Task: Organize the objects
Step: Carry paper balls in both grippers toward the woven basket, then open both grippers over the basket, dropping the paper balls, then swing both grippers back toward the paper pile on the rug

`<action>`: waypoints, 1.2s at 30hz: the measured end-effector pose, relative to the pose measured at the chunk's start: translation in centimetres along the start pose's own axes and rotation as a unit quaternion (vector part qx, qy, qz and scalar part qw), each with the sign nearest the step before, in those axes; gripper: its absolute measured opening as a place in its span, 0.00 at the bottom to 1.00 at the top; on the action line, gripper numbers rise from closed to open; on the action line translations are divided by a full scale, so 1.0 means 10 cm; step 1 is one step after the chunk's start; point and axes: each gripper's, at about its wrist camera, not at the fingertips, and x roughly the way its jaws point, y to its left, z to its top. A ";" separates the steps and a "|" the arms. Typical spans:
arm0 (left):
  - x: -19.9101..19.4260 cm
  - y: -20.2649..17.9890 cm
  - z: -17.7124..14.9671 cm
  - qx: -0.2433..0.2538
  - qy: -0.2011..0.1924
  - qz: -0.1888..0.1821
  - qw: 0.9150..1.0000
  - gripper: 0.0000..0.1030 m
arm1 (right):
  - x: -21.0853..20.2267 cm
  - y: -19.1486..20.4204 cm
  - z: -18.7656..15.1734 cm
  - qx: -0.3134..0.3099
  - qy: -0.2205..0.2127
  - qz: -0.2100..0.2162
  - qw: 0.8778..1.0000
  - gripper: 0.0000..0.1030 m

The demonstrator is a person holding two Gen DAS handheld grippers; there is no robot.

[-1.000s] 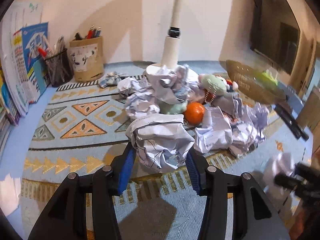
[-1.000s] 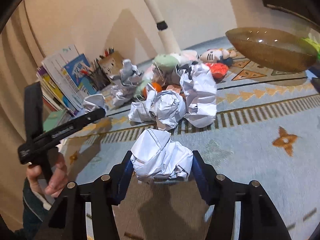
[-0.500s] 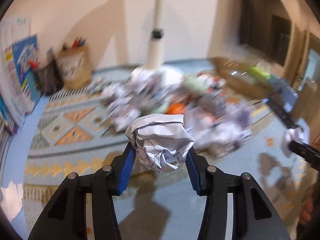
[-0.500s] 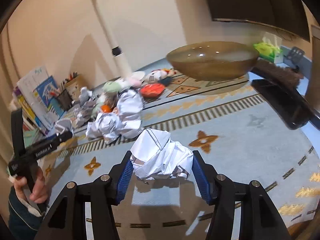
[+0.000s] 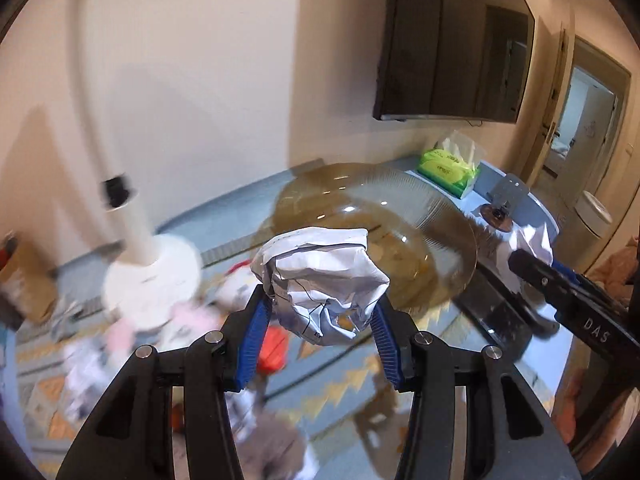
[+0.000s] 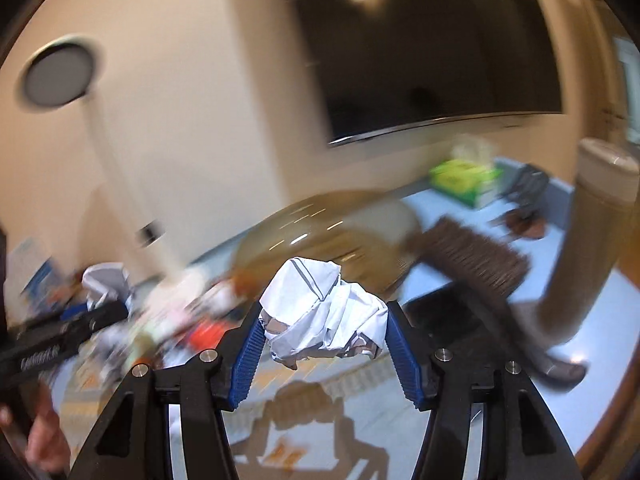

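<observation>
Crumpled paper ball [image 5: 326, 284] sits clamped in the left tongs [image 5: 320, 320], whose jaws are easing open; a second paper ball [image 6: 324, 316] is pinched in the right tongs [image 6: 322, 344]. Both hang above a patterned rug [image 5: 344, 376]. At twelve o'clock stands a brown glass bowl [image 5: 420, 232]; at one o'clock, a green tissue pack [image 5: 448, 166] under a wall-mounted TV [image 5: 452, 40].
</observation>
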 end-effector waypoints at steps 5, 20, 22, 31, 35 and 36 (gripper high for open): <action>0.43 -0.15 0.12 0.004 0.005 0.011 1.000 0.50 | 0.41 -0.21 0.32 0.011 0.004 -0.012 1.000 0.56; -0.28 0.16 -0.09 -0.039 -0.035 0.004 0.999 0.81 | 0.46 -0.47 0.20 0.064 0.022 0.051 0.996 0.86; -0.59 0.29 -0.29 -0.055 -0.054 0.008 0.997 0.81 | 0.32 -0.43 0.05 0.065 0.021 0.067 0.995 0.93; -1.30 1.18 -1.47 -0.150 -0.085 0.099 0.980 0.99 | 0.29 0.34 -0.86 -0.009 0.061 0.106 0.992 1.00; -1.10 1.67 -2.02 -0.211 -0.034 0.141 0.967 0.99 | 0.35 0.50 -1.04 -0.027 0.064 0.064 0.996 1.00; -1.06 1.72 -2.08 -0.217 -0.030 0.149 0.964 0.99 | 0.33 0.52 -1.02 -0.033 0.053 0.057 0.996 1.00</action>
